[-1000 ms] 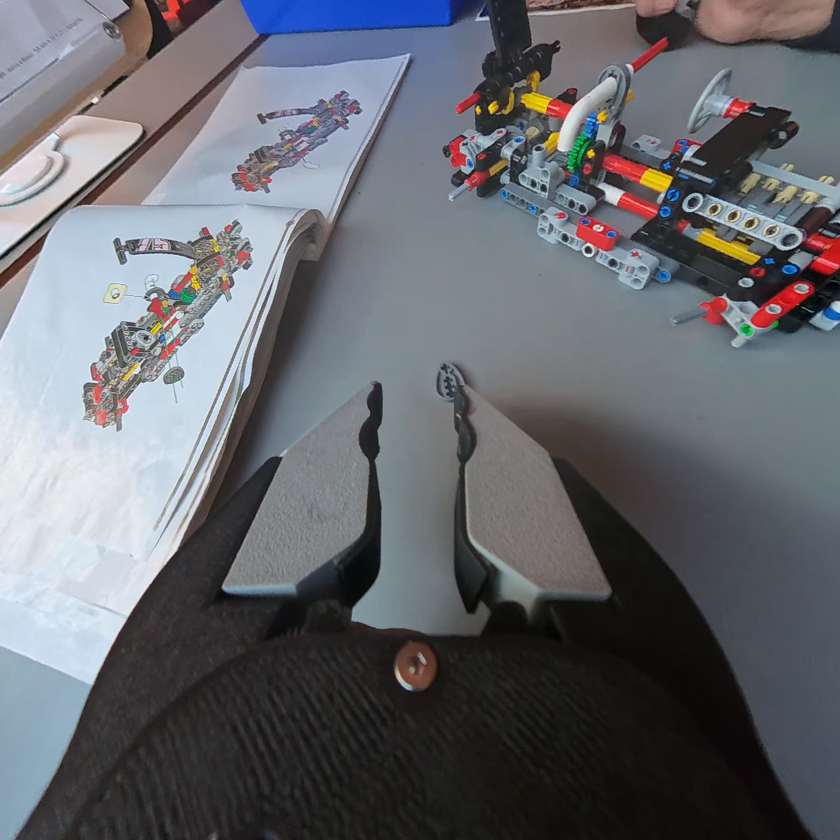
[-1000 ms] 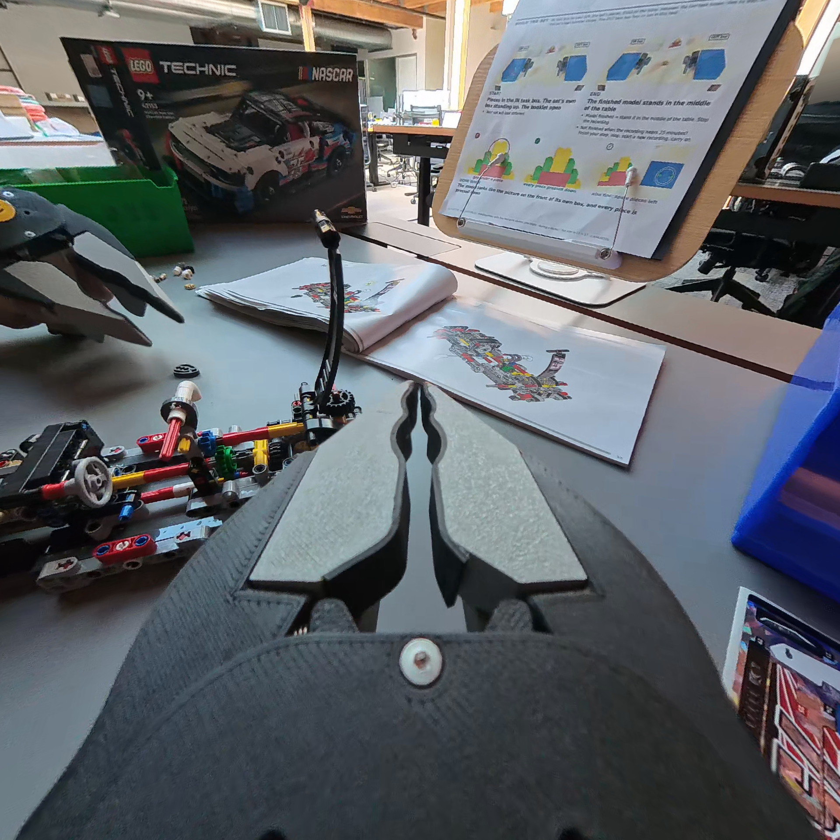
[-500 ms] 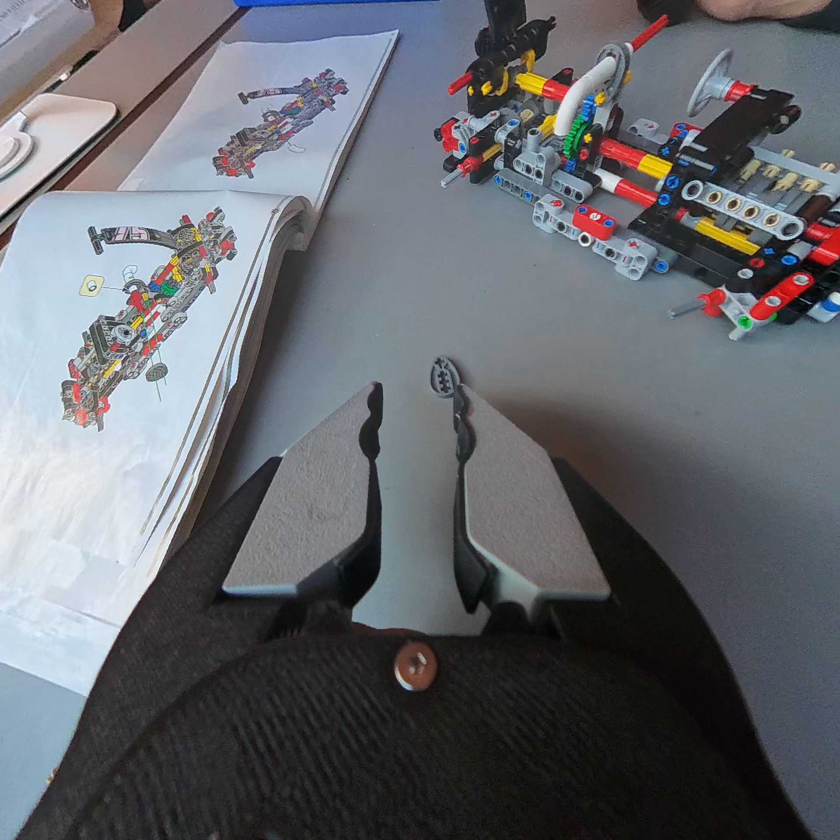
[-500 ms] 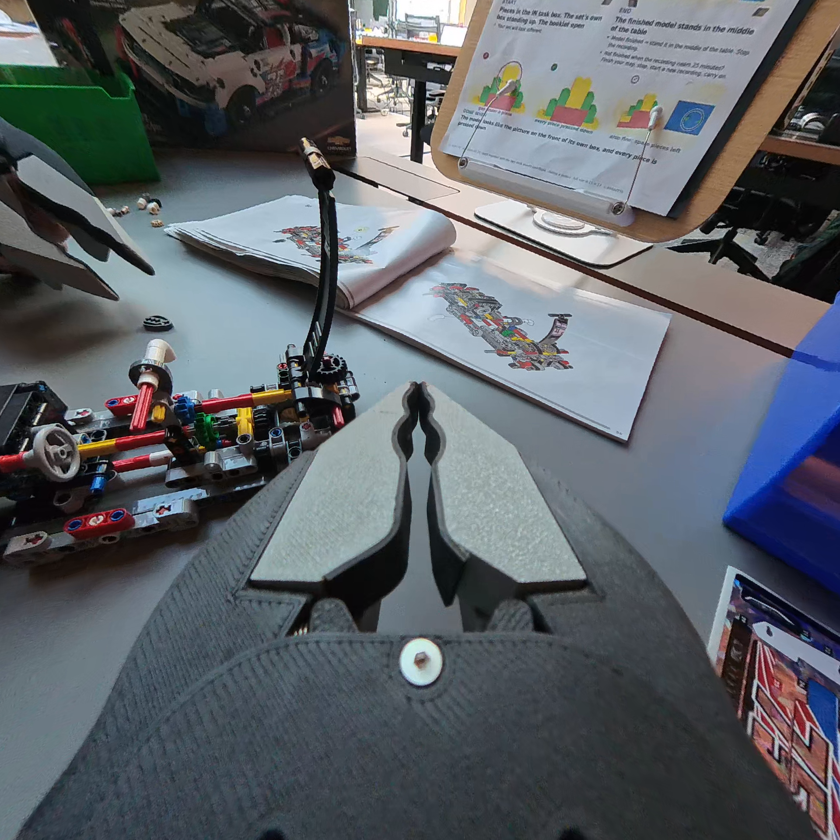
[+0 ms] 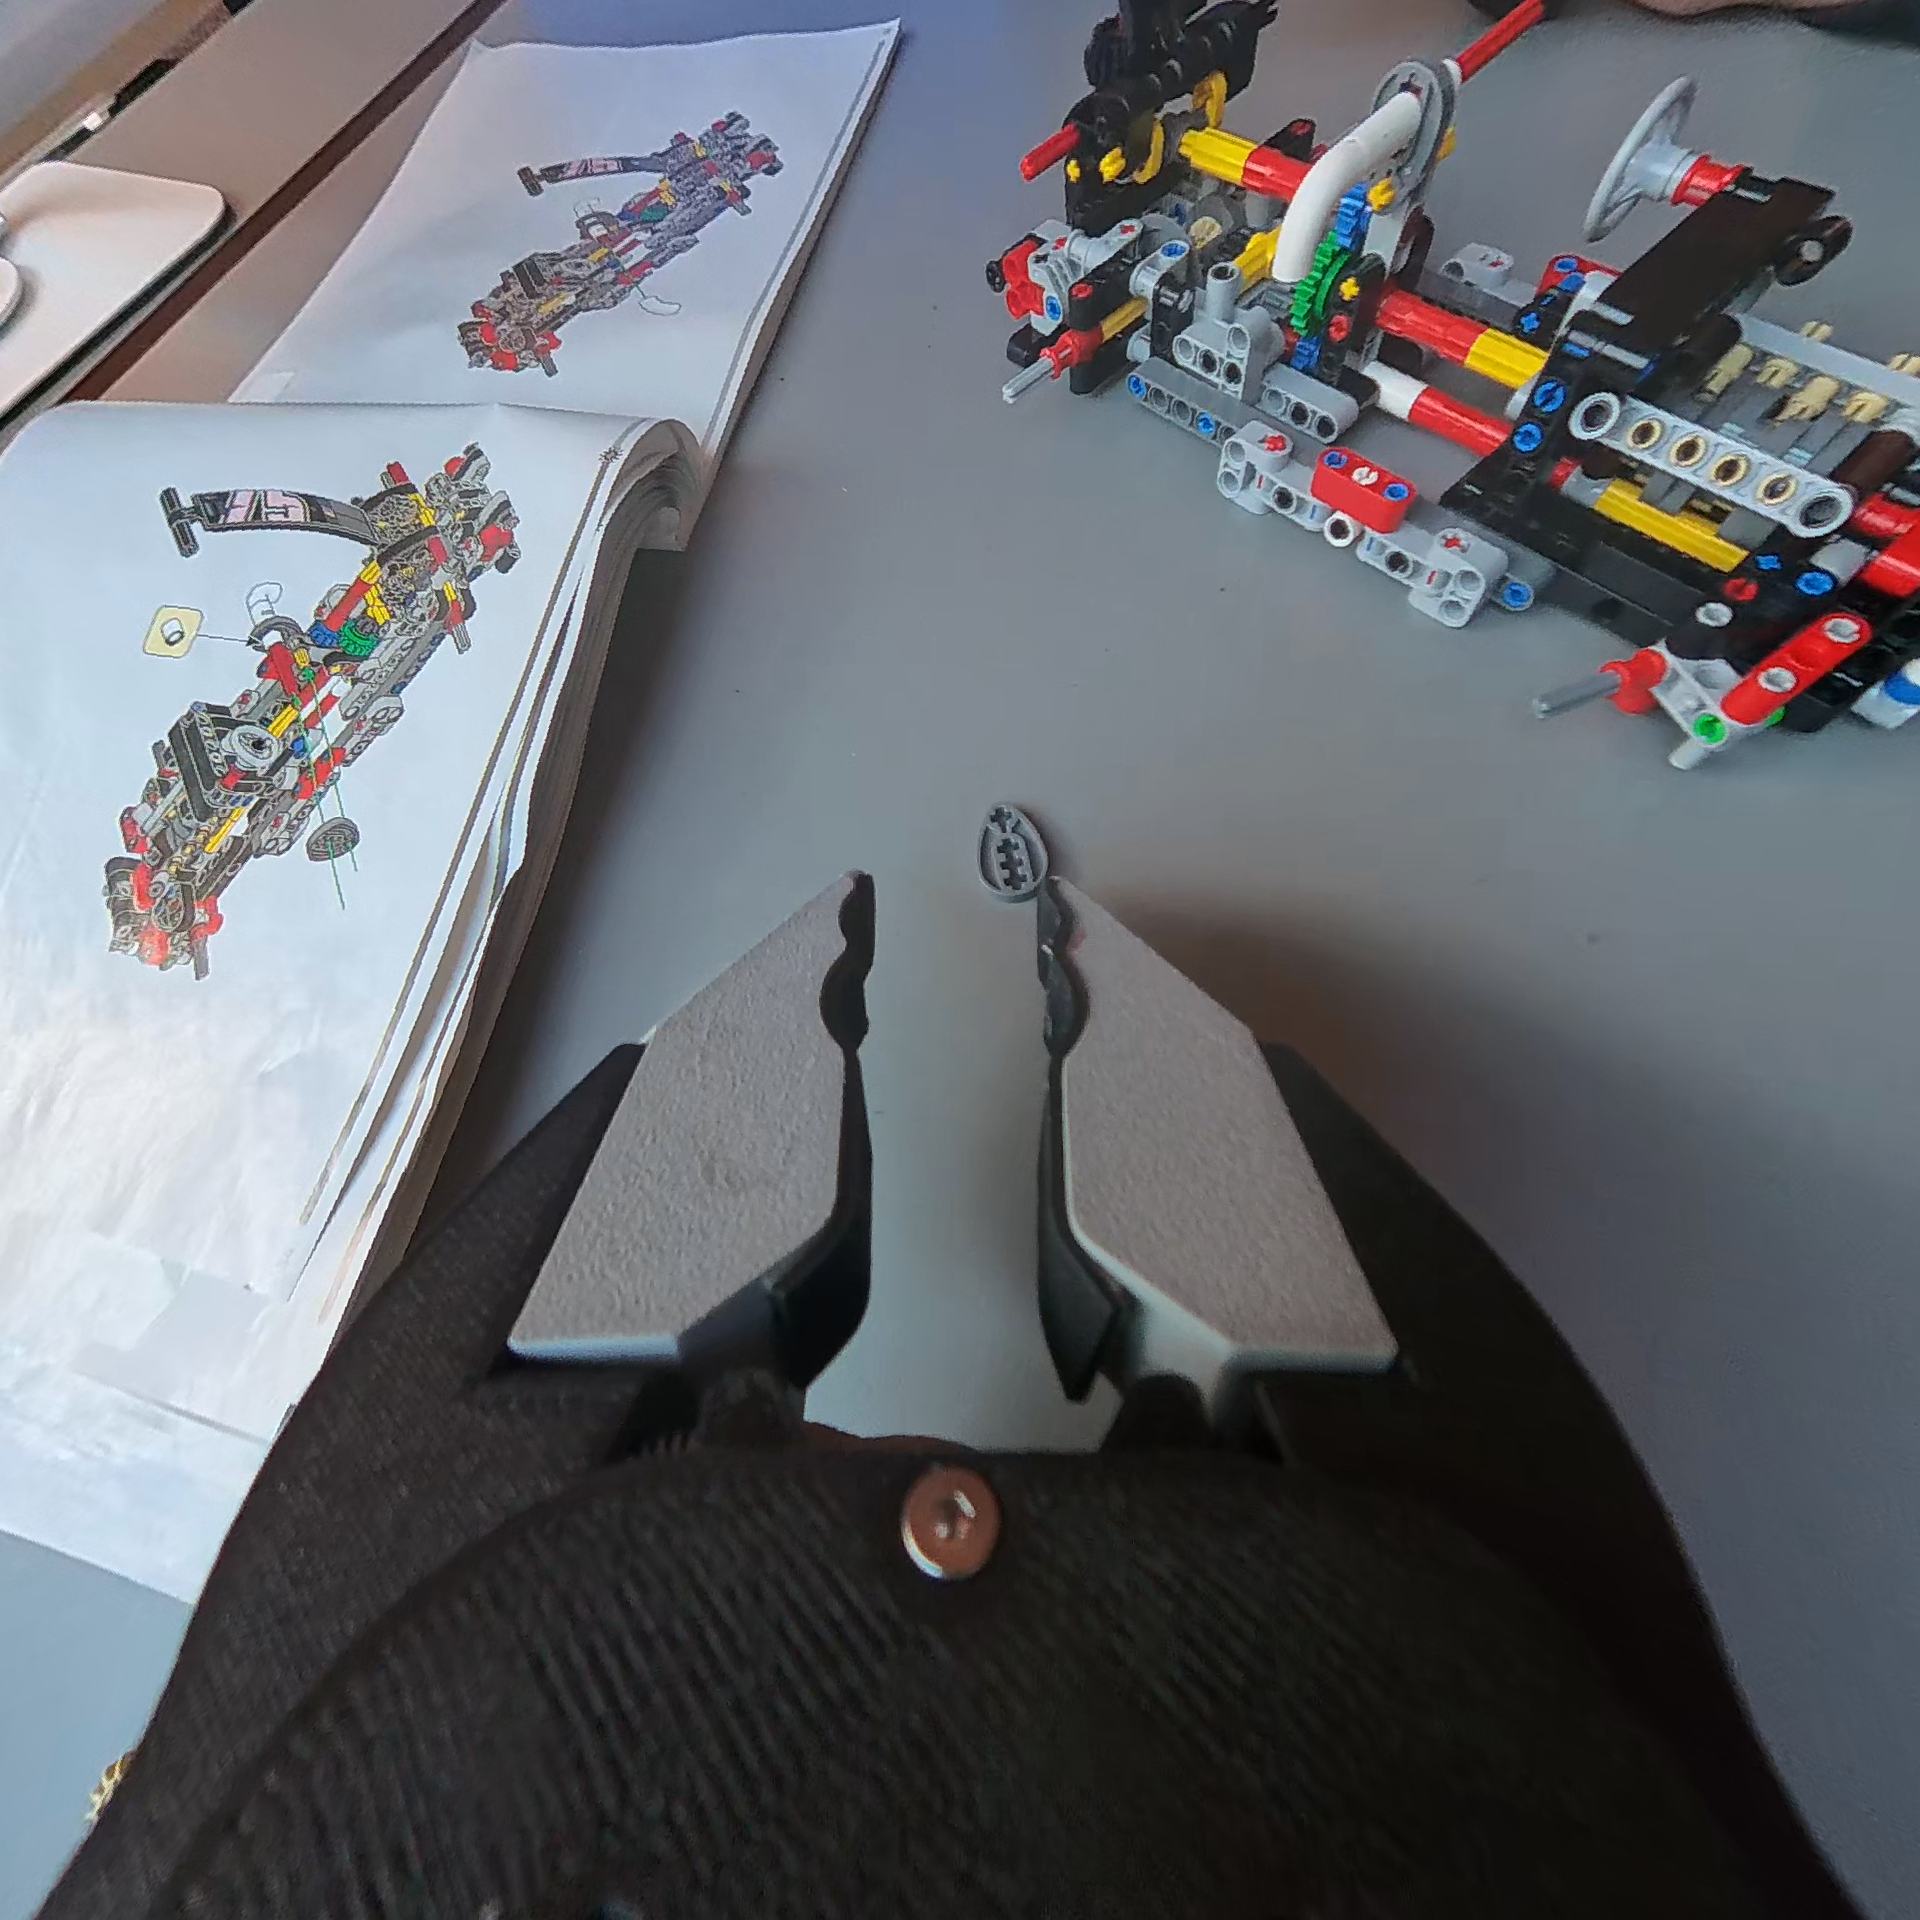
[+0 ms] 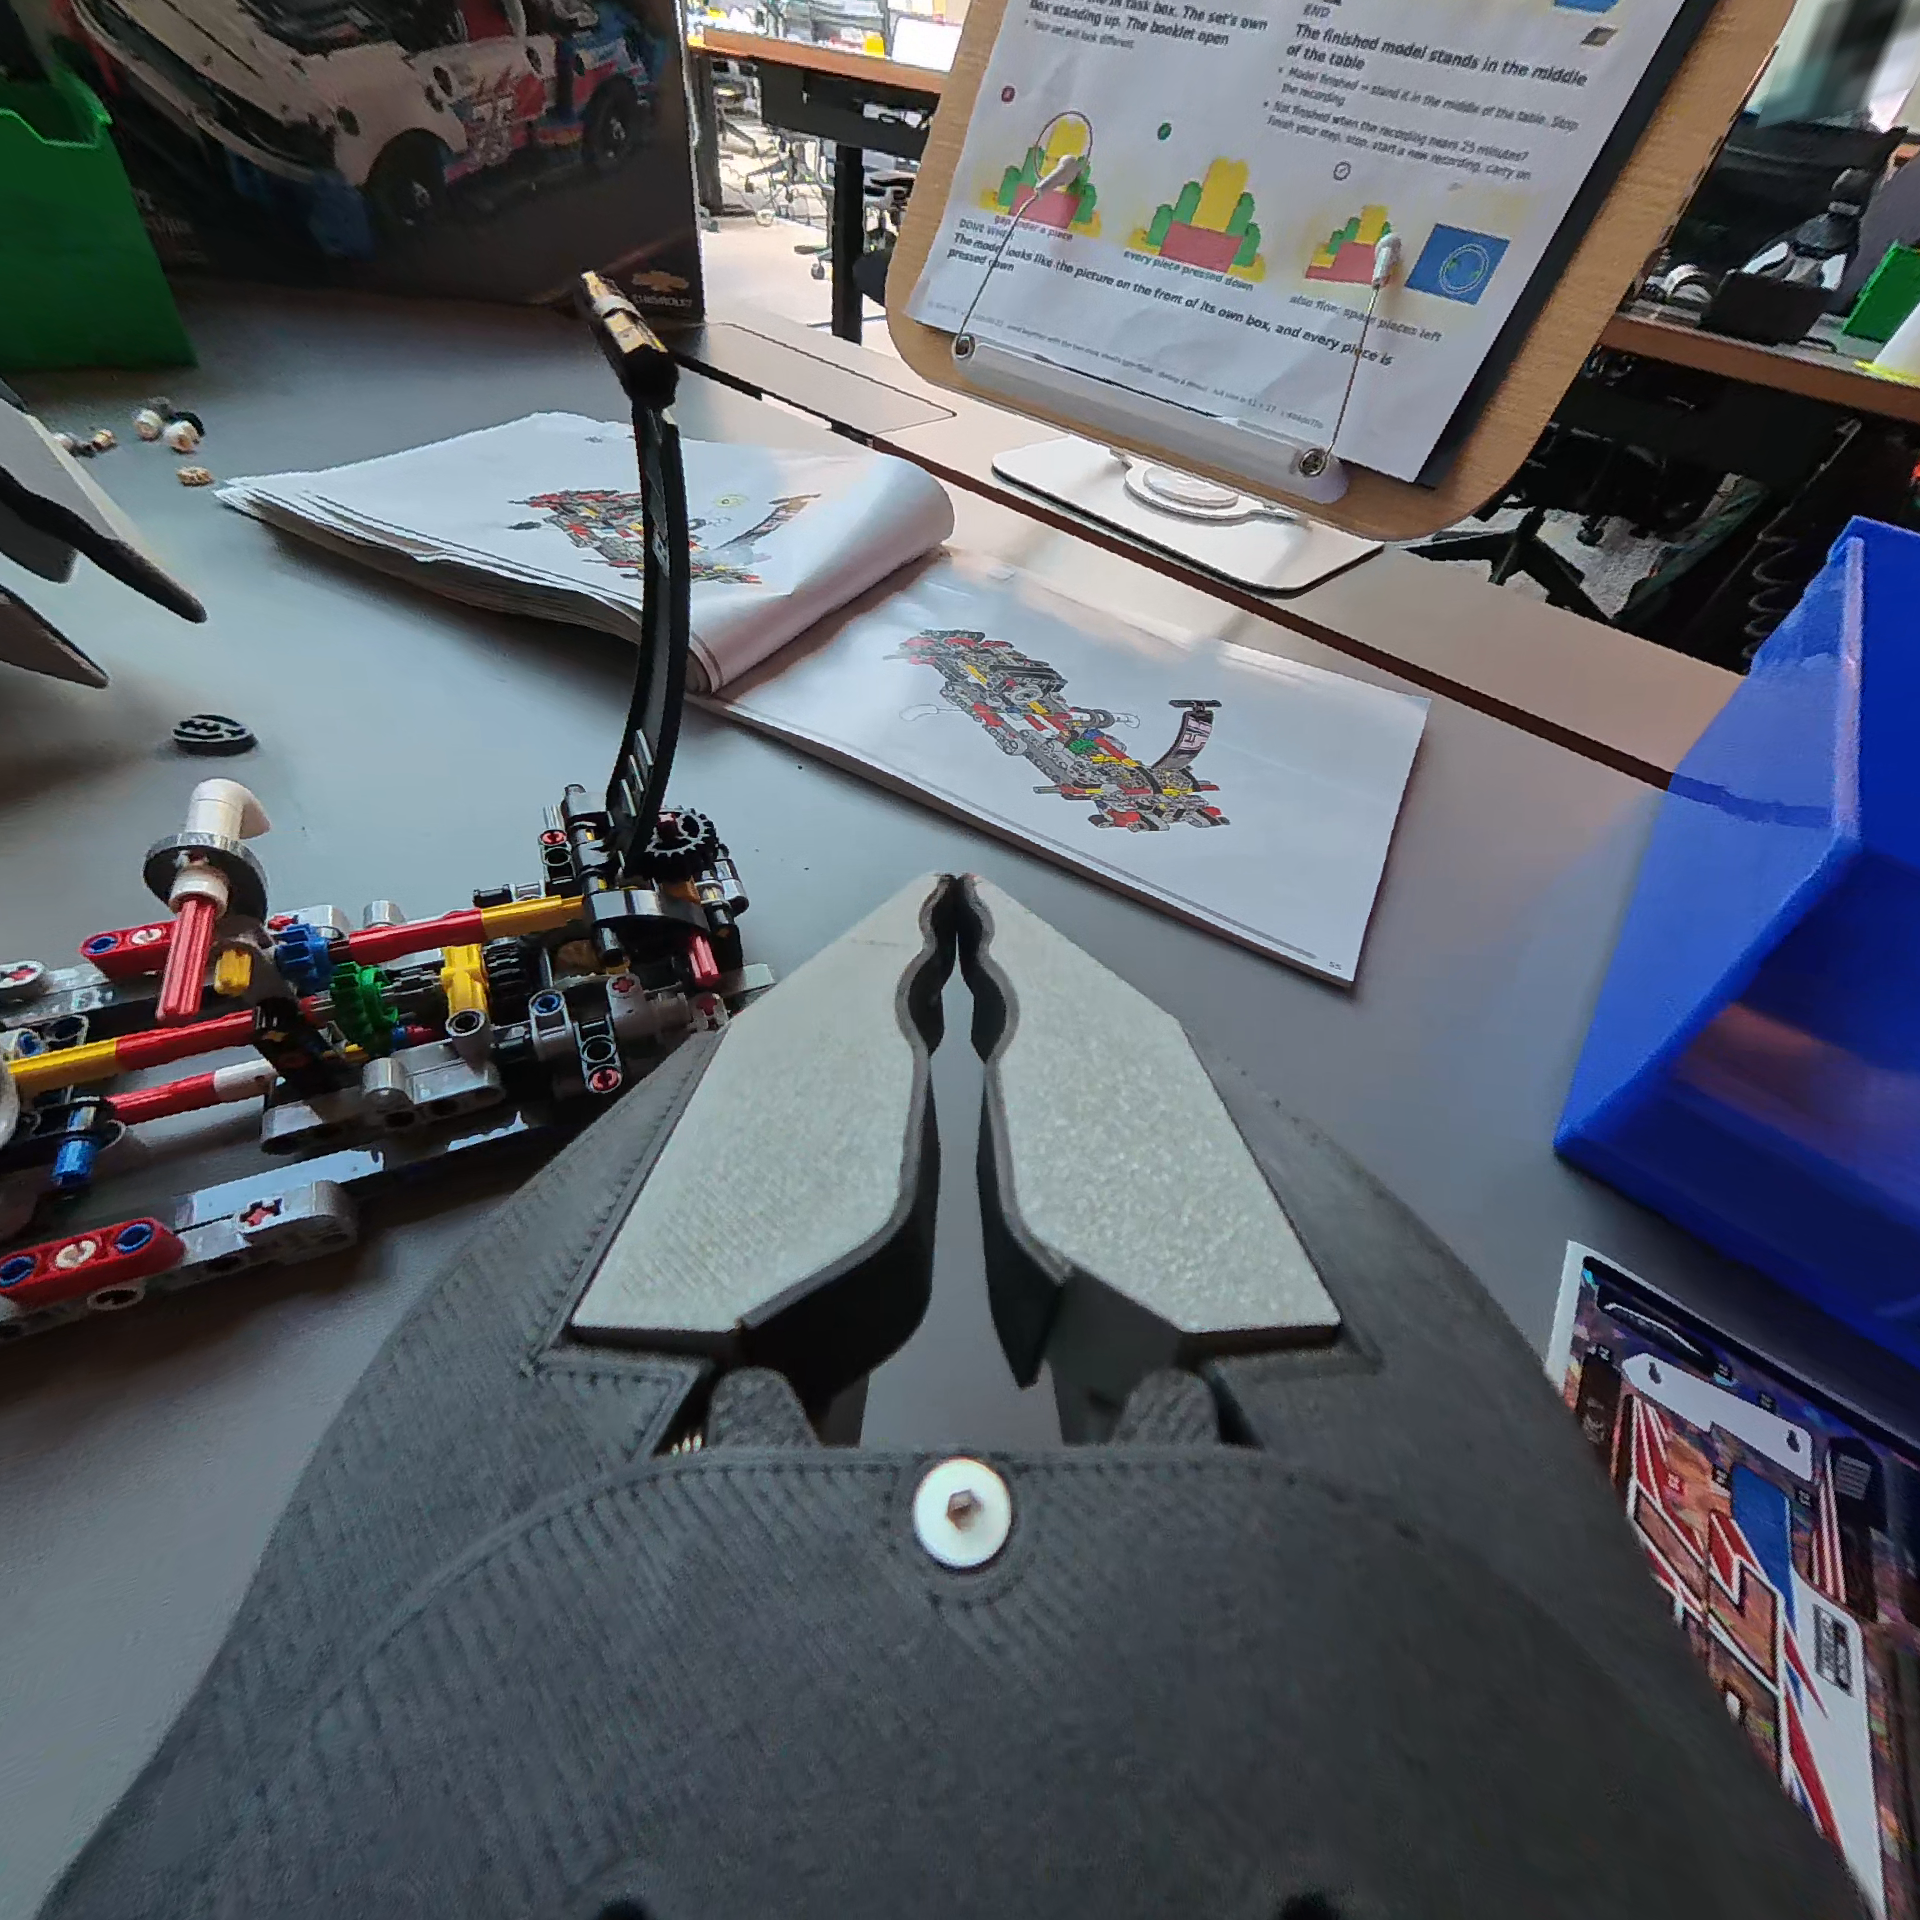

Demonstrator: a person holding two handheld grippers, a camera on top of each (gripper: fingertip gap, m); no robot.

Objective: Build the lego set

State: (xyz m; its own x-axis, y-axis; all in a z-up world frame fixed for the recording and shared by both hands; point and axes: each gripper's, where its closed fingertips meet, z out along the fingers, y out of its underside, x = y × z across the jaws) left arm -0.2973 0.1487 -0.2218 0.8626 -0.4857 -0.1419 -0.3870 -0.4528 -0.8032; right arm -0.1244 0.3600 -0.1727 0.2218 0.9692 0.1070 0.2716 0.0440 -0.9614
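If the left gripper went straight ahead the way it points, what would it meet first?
Probably the small grey oval piece lying on the table just past the open left gripper, nearer its right fingertip; beyond that, bare tabletop. Depth is unclear.

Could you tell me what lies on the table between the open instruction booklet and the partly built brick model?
In the left wrist view, only bare grey table separates the booklet from the model.
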